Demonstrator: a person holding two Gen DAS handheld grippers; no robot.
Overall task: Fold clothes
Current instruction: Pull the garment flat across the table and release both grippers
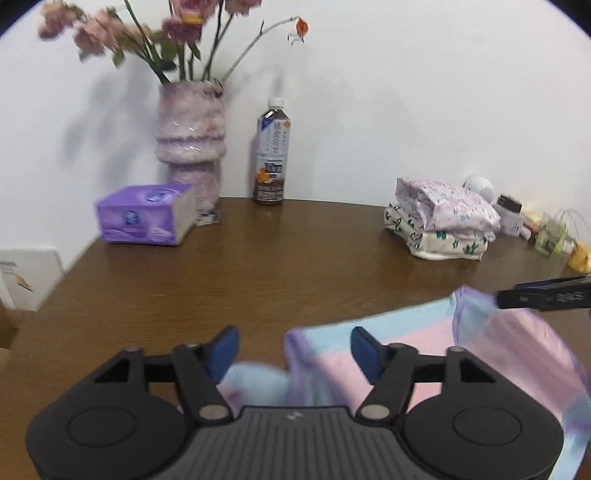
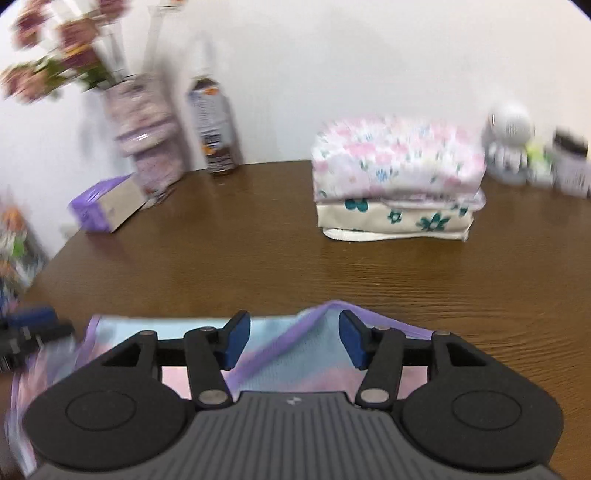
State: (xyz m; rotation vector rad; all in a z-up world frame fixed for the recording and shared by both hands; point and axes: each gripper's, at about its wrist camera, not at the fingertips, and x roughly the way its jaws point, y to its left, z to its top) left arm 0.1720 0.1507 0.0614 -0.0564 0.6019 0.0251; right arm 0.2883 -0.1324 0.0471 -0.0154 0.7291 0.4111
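Both tongs stand parted over the work. Left gripper (image 1: 293,350) has its blue pads (image 1: 225,350) spread wide, with a purple-edged fold of the garment (image 1: 517,347) rising between them but touching neither pad, so it grasps nothing. Right gripper (image 2: 293,341) is likewise released: a peaked fold of the same garment (image 2: 295,354) stands in the gap, free of both pads (image 2: 238,343). In the left view the right gripper's black finger (image 1: 543,295) comes in from the right edge, its tip at the garment's raised purple corner; whether it touches there cannot be told. In the right view the left gripper shows as a blurred dark shape (image 2: 33,328) at the left edge, beside the garment's near-left corner.

Largest of all is the brown wooden table (image 1: 295,251), set against a white wall (image 1: 406,92). The garment, in pale blue, pink and purple bands, lies on the table's near edge, right under both grippers, partly flat and partly rumpled. Well beyond it, toward the back right, sits a stack (image 2: 397,177) of two folded clothes, a pink floral piece on top of a cream one with green flowers. At the back left stands a purple-and-white vase (image 1: 190,147) holding pink flowers (image 1: 147,29), with a purple tissue pack (image 1: 146,214) just beside its foot and a bottle (image 1: 271,151) upright near its other side. Small items crowd the far right corner: a white round figure (image 2: 511,125) and a dark-lidded jar (image 2: 572,162).
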